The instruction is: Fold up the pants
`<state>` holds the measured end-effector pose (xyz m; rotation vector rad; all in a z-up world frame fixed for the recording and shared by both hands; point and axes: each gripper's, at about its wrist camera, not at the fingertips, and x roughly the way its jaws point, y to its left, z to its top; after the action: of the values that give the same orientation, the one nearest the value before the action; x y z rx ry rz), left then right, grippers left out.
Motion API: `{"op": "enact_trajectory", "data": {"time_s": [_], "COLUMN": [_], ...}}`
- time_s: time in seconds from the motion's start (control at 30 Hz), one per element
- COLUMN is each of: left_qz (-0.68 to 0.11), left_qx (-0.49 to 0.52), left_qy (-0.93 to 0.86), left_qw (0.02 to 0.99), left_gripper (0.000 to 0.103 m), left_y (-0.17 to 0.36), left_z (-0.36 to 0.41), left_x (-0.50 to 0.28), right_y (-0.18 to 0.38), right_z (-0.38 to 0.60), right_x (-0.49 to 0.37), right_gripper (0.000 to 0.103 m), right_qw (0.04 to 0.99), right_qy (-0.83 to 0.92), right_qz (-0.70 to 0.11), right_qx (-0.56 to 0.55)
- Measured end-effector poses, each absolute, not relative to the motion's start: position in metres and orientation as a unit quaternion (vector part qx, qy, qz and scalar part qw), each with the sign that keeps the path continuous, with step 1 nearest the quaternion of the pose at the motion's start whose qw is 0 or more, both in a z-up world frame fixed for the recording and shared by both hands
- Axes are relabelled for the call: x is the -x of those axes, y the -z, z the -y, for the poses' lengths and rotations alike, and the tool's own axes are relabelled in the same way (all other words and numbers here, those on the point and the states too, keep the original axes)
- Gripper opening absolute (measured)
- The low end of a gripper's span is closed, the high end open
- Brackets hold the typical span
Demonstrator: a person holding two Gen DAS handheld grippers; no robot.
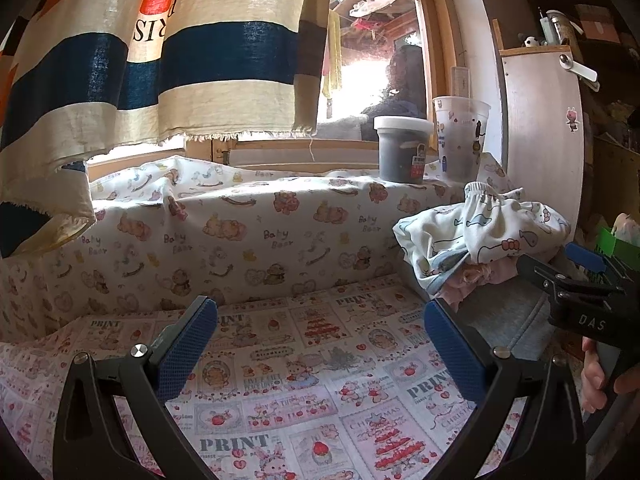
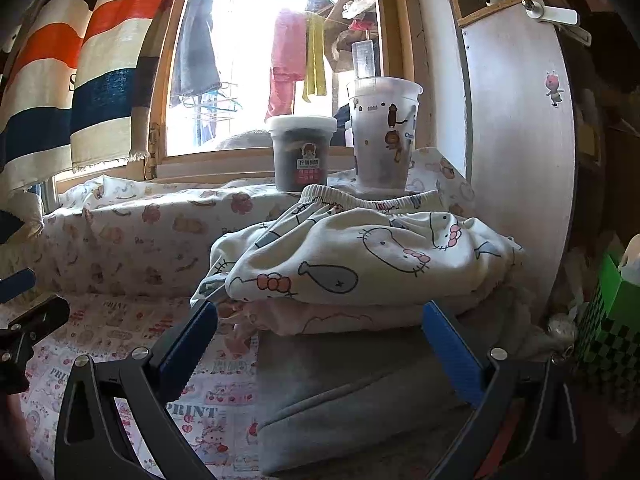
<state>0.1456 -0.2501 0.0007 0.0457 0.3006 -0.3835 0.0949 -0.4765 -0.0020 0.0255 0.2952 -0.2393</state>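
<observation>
Behind the cat-print pants [image 2: 360, 256], lying sideways atop a clothes pile, stand two cups [image 2: 382, 136]; both hand-held grippers [image 1: 320, 344] [image 2: 320, 344] gape wide, holding nothing.

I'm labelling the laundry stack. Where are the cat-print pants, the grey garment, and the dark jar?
cat-print pants [image 2: 360, 256]: right wrist view, front of the printed fabric.
grey garment [image 2: 352, 392]: right wrist view, flat top surface.
dark jar [image 2: 301, 156]: right wrist view, labelled side.

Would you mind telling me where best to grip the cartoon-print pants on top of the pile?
Probably the ribbed waistband of the white pants: it stands up as a free ridge at the back. Bring the open right gripper over from the front.
</observation>
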Motion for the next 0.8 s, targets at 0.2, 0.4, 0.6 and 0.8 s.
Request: {"op": "enact_trajectory", "data": {"time_s": [0.2, 0.4, 0.6, 0.8], "left_qz": [-0.153, -0.154, -0.163, -0.169], "left_qx": [-0.021, -0.021, -0.019, -0.016], "left_qy": [0.189, 0.189, 0.186, 0.186], "left_qw": [0.97, 0.97, 0.969, 0.968], "left_gripper": [0.103, 0.103, 0.103, 0.103], "left_y": [-0.0004, -0.0005, 0.0002, 0.0009], "left_z": [0.25, 0.25, 0.2494, 0.2479], "left_x": [-0.1457, -0.1456, -0.1489, -0.1512], "right_y": [0.0019, 0.0018, 0.0022, 0.0026], "right_z": [0.4765, 0.4767, 0.4763, 0.4769], "right_x": [-0.0948, -0.0952, -0.0948, -0.0951], "right_gripper": [0.102, 0.102, 0.102, 0.102], "right_qw": [0.982, 0.982, 0.982, 0.982], "right_qy": [0.119, 0.119, 0.119, 0.118], "right_qz": [-0.147, -0.147, -0.147, -0.148], "right_qx": [-0.012, -0.013, -0.012, -0.013]}}
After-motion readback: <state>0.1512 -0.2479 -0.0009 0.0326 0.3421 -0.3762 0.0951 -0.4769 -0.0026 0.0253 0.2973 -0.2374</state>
